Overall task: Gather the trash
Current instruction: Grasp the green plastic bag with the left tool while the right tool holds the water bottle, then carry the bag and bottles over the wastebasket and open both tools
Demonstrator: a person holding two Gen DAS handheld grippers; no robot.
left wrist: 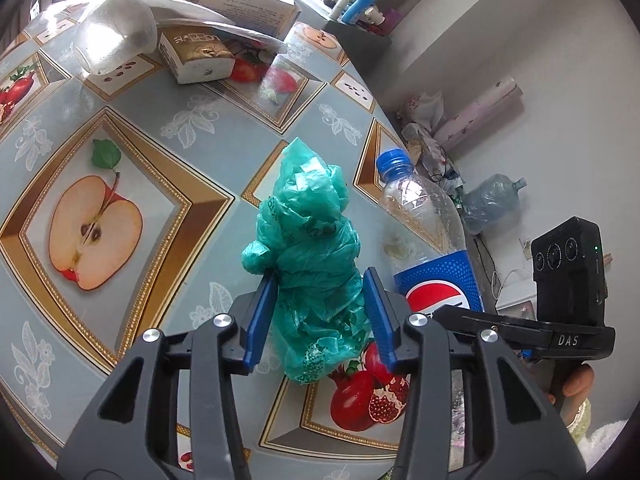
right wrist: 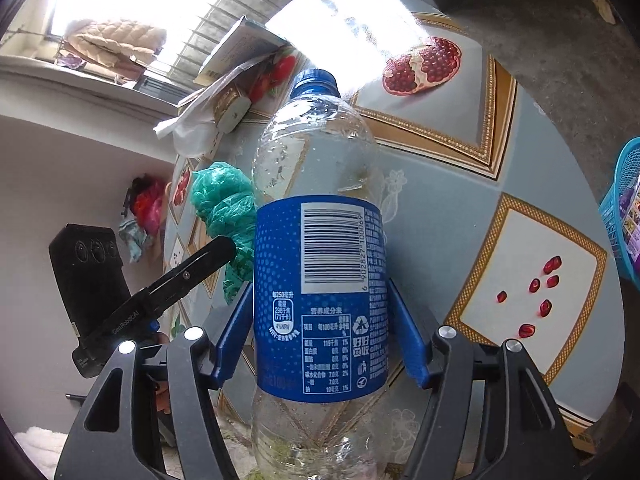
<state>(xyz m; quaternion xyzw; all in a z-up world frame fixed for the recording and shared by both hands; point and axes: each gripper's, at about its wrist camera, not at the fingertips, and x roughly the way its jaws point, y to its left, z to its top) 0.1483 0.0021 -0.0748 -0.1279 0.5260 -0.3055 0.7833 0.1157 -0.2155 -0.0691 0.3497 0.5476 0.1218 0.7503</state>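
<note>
While both tools sit low over the table point(left wrist: 192, 148), the step in hand looks like the pick-up of two pieces of rubbish at once. Closest in, the right gripper point(right wrist: 320, 284) has the empty cola bottle point(right wrist: 320, 184) upright between its jaws, which stand fairly wide with both blue pads lying against the sides of the label, so I judge it gripped, though the plastic shows no dent. Just to that tool's left, the left gripper point(left wrist: 320, 276) has its jaws about half apart on either side of the crumpled green plastic bag point(left wrist: 312, 240), which rests on the cloth and runs forward from between the fingers; the pads sit right at its flanks, yet it looks unsqueezed, so I read this one as not yet clamped. Off to the right gripper's right, at the table's rim, a blue basket point(right wrist: 624, 208) shows only in part. Farther ahead of the left tool lie a clear plastic cup point(left wrist: 116, 36) on its side and a small gold box point(left wrist: 196, 56) beside it. Next, I would expect the left jaws to need closing firmly on the soft bag before lifting, with the bottle kept upright.
</note>
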